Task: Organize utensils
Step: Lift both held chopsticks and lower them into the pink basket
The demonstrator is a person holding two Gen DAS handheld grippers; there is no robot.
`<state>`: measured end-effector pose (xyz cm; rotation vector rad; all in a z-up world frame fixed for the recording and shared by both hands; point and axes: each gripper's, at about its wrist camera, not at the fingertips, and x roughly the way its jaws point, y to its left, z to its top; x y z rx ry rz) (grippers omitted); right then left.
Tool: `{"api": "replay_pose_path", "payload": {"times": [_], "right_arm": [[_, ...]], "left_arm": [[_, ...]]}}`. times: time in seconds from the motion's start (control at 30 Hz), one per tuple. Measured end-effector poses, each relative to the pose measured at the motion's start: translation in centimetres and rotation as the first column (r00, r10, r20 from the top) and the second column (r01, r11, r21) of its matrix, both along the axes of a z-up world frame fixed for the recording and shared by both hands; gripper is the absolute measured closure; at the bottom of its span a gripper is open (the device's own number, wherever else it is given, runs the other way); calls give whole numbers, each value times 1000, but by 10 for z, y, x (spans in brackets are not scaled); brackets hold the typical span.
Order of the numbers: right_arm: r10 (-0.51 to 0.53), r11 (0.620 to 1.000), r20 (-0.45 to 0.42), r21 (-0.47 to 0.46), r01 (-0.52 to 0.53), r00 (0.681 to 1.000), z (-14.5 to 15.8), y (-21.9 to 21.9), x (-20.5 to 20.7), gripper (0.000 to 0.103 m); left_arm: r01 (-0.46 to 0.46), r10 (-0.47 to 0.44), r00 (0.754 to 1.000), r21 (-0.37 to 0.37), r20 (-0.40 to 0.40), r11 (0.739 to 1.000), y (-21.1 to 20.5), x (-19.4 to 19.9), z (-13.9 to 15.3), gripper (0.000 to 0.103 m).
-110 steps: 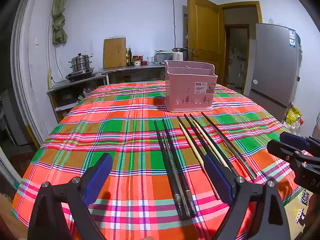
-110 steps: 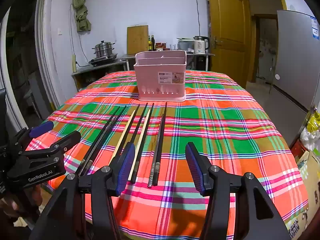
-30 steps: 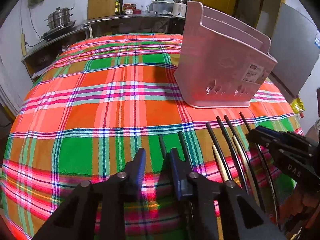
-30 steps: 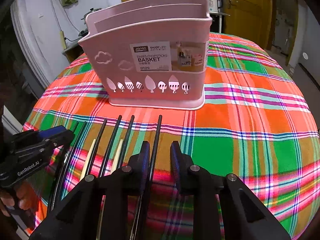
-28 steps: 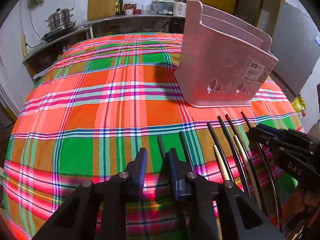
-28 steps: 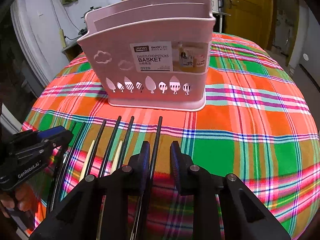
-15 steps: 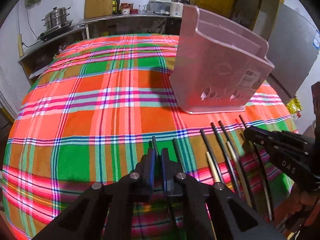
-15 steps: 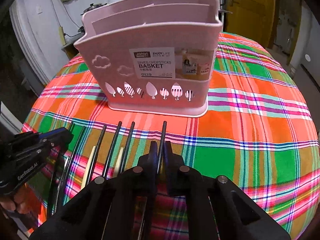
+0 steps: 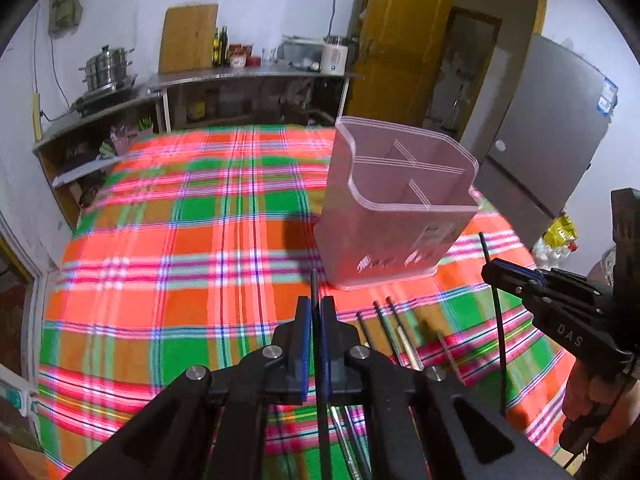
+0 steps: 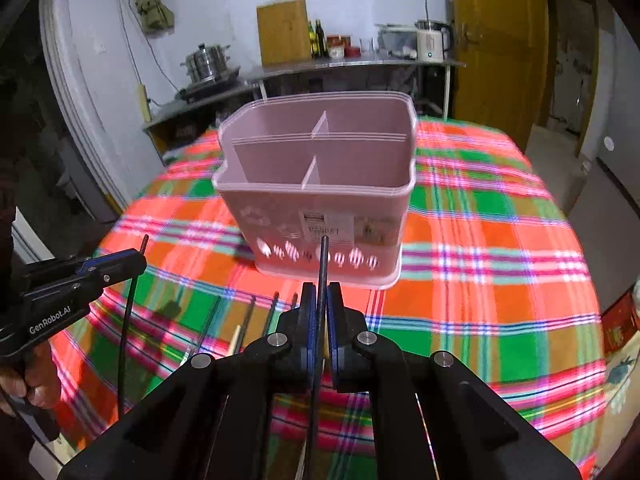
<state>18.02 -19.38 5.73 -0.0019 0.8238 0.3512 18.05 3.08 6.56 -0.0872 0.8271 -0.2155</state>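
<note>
The left gripper (image 9: 315,309) is pinching a thin black chopstick (image 9: 314,286) between its blue pads (image 9: 304,332), the stick running up out of the closed jaws with its tip showing just in front of the pink chopstick basket (image 9: 394,204). The right gripper (image 10: 321,300) is likewise clamping a second black chopstick (image 10: 323,258), whose tip is standing against the basket's front wall in that view. Each stick is hanging clear of the cloth, as the opposite cameras are showing.

The basket is sitting upright on the plaid tablecloth (image 9: 168,248), a pale pink plastic box with thin inner walls dividing it into compartments, leaf-shaped cutouts along the bottom of its front and a printed label there, too blurred to read.

The remaining chopsticks (image 9: 390,330) are lying side by side on the cloth between the basket and the grippers, most of them dark, with one pale wooden stick (image 10: 235,338) among them.
</note>
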Motion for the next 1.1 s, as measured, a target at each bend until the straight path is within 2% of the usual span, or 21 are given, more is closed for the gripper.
{"api": "replay_pose_path", "payload": {"times": [0.33,0.83,1.1], "right_arm": [[-10,1000,105,2,9,994,51,-7,-19,98],[-16,1000,207,15,13,978,94,-11,-36,98],[-15,999,229,43,5,973,109,-11,-32,99]], "left_arm": [[18,-17,995,-10,103,1000,2,-18,62,99],[41,-40,984,-4,173,999,-12,-21,107,99],[63,-55,981,-33,188,997,-18,-12,130,99]]}}
